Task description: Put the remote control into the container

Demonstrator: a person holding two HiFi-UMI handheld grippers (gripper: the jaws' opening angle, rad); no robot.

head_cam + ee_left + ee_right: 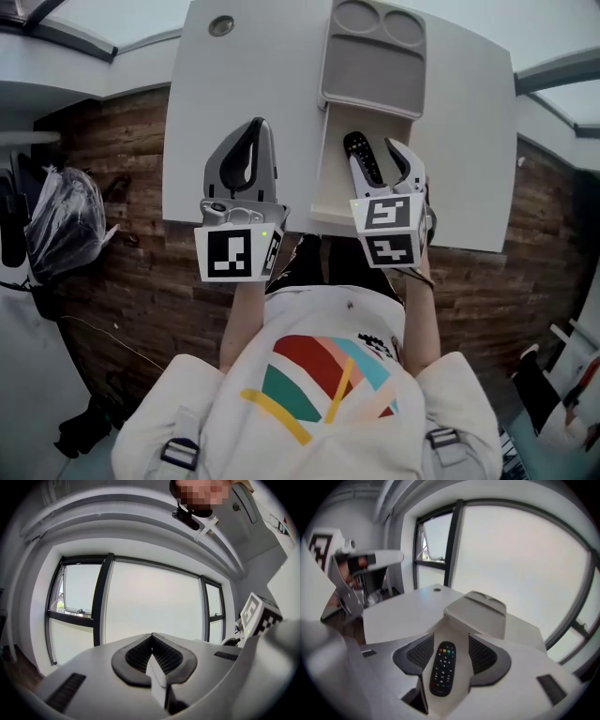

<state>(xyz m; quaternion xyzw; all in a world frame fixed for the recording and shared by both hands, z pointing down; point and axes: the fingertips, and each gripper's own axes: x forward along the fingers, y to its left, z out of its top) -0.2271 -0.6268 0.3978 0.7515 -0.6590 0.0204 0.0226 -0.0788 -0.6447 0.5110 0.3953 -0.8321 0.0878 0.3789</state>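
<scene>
The black remote control [362, 156] [443, 667] lies flat in the pulled-out drawer [330, 192] of a beige container [373, 67] on the white table [234, 94]. My right gripper [380, 161] [451, 640] hovers just over the drawer, open, its pads on either side of the remote with a gap to each. My left gripper [256, 127] [151, 637] is shut on nothing. It sits left of the drawer and is tilted up toward the windows.
The container's lid [480, 609] has two round recesses at its far end. A small round grommet [221, 25] sits at the table's far left. A black bag [61, 220] lies on the wooden floor to the left. The table's near edge is just under both grippers.
</scene>
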